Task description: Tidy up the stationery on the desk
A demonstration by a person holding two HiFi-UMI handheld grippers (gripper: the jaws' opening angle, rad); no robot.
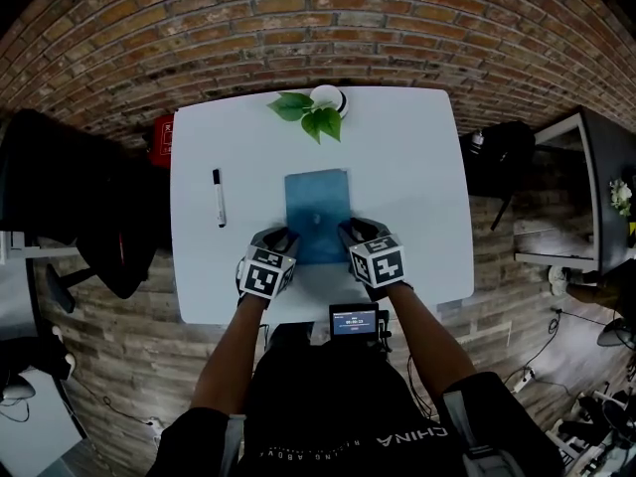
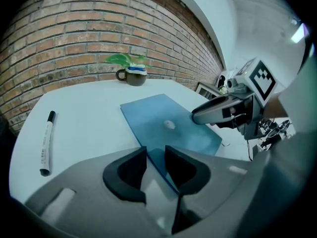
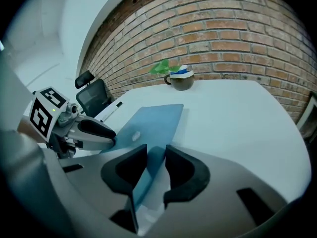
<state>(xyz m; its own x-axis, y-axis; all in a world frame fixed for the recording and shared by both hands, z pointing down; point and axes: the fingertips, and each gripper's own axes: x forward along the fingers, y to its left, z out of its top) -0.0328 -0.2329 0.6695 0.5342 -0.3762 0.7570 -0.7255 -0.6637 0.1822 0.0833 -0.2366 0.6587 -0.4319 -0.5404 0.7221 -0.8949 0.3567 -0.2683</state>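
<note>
1. A thin blue rectangular notebook (image 1: pixel 316 202) lies flat in the middle of the white rectangular surface (image 1: pixel 417 187); its long axis runs from the person straight away to the far edge, with one short edge near and one far
2. Its far short edge points at a green-leaved plant in a round mug (image 1: pixel 320 107), which stands at the far edge of the surface, apart from the notebook
3. The left gripper (image 1: pixel 280 238) sits at the notebook's near left corner, tilted forward and down; its jaws stand partly apart with a narrow gap, and the notebook's left edge runs slantwise through that gap, blue on one side and bare surface on the other
4. No pad of the left jaws shows any press on the notebook, so this gripper holds nothing
5. The right gripper (image 1: pixel 354 233) mirrors it at the near right corner: jaws partly apart, narrow gap, the notebook's right edge crossing between them, nothing clamped
6. The notebook's near short edge lies between the two grippers, and its length stretches away from both pairs of jaws
7. A white marker pen with black ends (image 1: pixel 219 198) lies left of the notebook, well apart from it and from the left gripper, with its long axis parallel to the notebook's
</note>
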